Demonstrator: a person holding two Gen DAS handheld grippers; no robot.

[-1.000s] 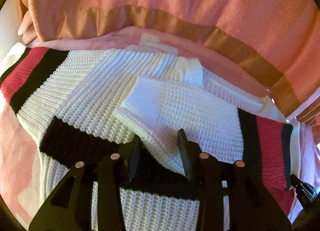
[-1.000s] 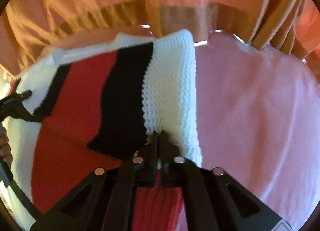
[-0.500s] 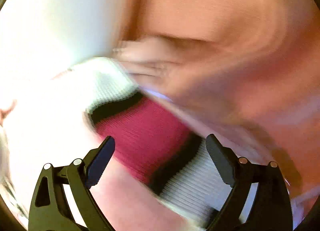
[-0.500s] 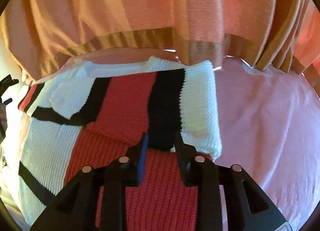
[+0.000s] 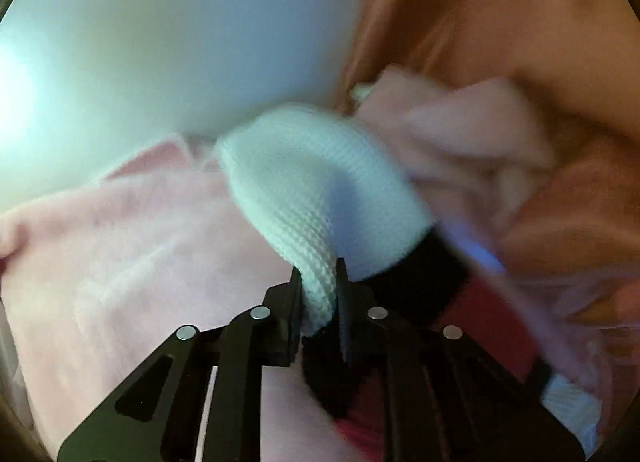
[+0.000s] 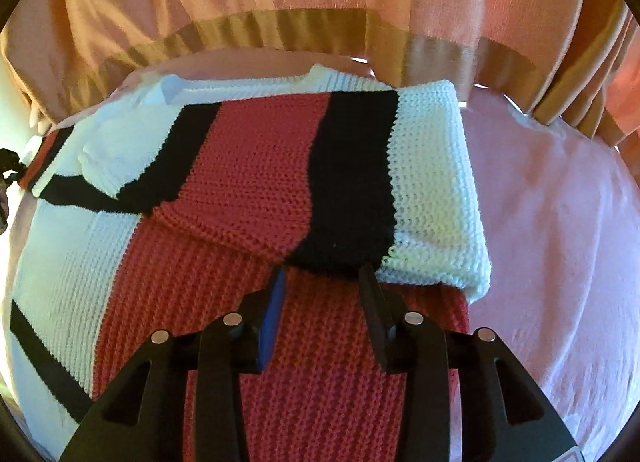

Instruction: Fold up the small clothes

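A knitted sweater [image 6: 248, 166] with white, black and red stripes lies on a pink blanket [image 6: 560, 222]. Its right sleeve [image 6: 432, 190] is folded over the body. My right gripper [image 6: 322, 274] is open and empty, its fingertips just in front of the folded sleeve's edge. In the left wrist view my left gripper [image 5: 320, 278] is shut on the white knit cuff end of the other sleeve [image 5: 320, 198], lifted off the blanket [image 5: 140, 246]. The black and red stripes of that sleeve [image 5: 472, 302] trail to the right.
Orange curtains [image 6: 320, 2] with a tan band hang behind the bed. A white wall [image 5: 180, 42] fills the upper left of the left wrist view. The pink blanket is bunched up [image 5: 472, 130] behind the lifted sleeve.
My left gripper swung to the left sleeve, closed on its white cuff and lifted it. My right gripper let go of the folded right sleeve, opened and drew back a little.
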